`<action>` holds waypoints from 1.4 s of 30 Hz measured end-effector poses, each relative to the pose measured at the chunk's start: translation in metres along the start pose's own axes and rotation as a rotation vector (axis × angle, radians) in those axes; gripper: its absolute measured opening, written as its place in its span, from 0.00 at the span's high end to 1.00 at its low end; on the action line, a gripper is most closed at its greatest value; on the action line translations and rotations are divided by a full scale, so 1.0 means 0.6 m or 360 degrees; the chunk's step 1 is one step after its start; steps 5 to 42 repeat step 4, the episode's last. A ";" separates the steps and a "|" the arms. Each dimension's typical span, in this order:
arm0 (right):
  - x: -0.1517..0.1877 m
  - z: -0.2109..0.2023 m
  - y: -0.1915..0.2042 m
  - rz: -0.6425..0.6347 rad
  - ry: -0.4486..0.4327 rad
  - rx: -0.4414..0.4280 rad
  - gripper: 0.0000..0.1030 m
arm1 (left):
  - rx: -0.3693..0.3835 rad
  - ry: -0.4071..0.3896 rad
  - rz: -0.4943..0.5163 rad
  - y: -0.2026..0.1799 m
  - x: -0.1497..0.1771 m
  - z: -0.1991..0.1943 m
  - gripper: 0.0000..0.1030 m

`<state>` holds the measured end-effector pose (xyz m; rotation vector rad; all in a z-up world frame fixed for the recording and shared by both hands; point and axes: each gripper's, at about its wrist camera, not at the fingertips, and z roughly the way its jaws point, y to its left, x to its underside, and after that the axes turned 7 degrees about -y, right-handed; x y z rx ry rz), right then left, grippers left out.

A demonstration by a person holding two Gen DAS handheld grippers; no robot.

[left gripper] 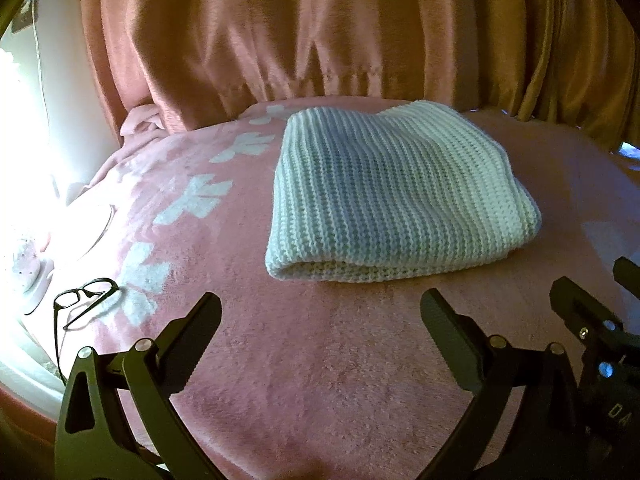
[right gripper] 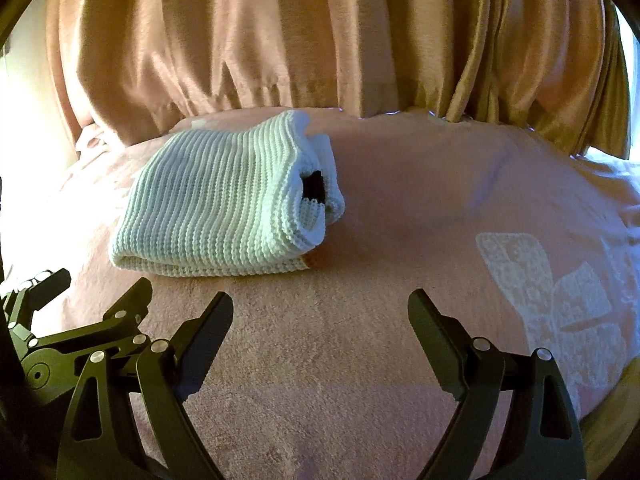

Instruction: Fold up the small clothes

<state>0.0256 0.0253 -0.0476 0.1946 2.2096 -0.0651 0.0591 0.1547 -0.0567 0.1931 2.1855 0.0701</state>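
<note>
The folded ribbed white knit (left gripper: 392,196) lies on a fuzzy pink blanket (left gripper: 320,360); the left gripper (left gripper: 320,308) and right gripper (right gripper: 320,304) are near its front edge, fingers apart, touching nothing.

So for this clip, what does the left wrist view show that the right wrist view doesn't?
Only the left wrist view shows the black-framed glasses lying on the pink blanket, and a row of white bow prints running along it.

Only the right wrist view shows the folded white knit garment's open side, with layered edges and a dark gap, plus one large white bow print.

Both show the garment folded, the curtain behind, and both grippers, left and right, open and empty short of the garment.
</note>
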 end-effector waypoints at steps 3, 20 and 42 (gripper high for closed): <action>0.001 0.001 0.002 0.0003 0.0005 -0.0001 0.16 | 0.0010 0.0021 -0.0009 0.001 0.001 0.003 0.05; 0.002 0.002 0.004 -0.0001 0.0007 0.0000 0.16 | 0.0004 0.0032 -0.0009 0.001 0.002 0.004 0.05; 0.002 0.002 0.004 -0.0001 0.0007 0.0000 0.16 | 0.0004 0.0032 -0.0009 0.001 0.002 0.004 0.05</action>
